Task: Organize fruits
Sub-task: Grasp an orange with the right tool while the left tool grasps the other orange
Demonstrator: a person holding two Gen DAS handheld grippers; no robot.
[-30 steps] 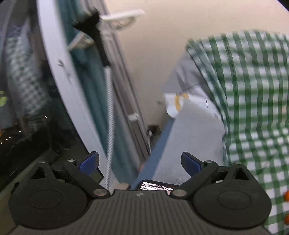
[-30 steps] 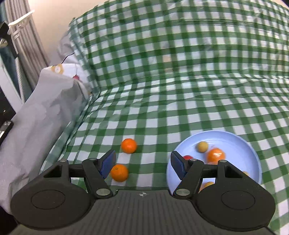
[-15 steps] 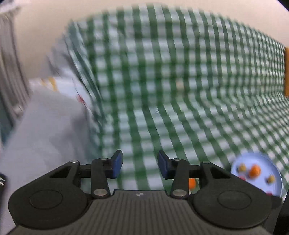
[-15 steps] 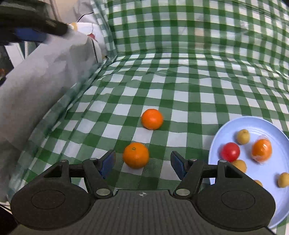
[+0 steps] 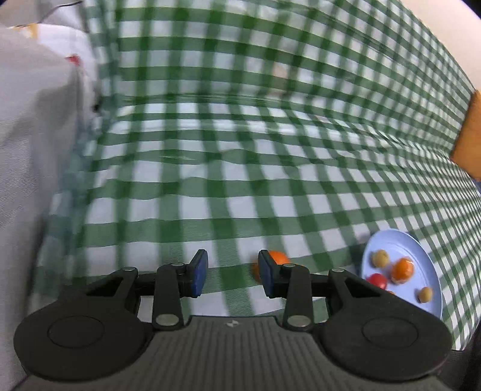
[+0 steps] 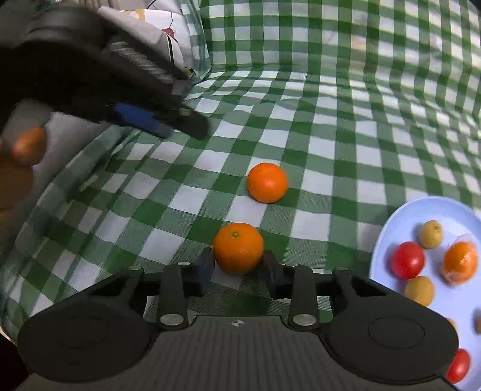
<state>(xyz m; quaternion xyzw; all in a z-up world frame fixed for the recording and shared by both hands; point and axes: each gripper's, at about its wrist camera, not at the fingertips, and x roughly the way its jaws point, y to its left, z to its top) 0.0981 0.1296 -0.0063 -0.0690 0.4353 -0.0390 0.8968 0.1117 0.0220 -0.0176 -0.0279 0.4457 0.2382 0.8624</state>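
Two oranges lie on the green checked cloth. In the right wrist view the near orange (image 6: pixel 238 247) sits between my right gripper's (image 6: pixel 238 272) fingers, which are closed in around its sides. The far orange (image 6: pixel 267 182) lies just beyond it. A light blue plate (image 6: pixel 390 228) at the right holds several small fruits: red tomatoes, yellow ones, a peeled orange. My left gripper (image 5: pixel 230 272) is open and empty above the cloth, with an orange (image 5: pixel 278 258) behind its right finger and the plate (image 5: pixel 433 270) at the right. The left gripper (image 6: pixel 156 124) also shows blurred at the upper left of the right wrist view.
The checked cloth (image 6: pixel 345 126) covers a seat and backrest. A grey cover (image 5: pixel 33 150) and a white patterned cushion (image 6: pixel 168 24) lie at the left. An orange-brown edge (image 5: pixel 469 135) stands at the far right.
My left gripper swung from the window side over the cloth and narrowed its jaws. My right gripper moved forward and down and closed in around the near orange.
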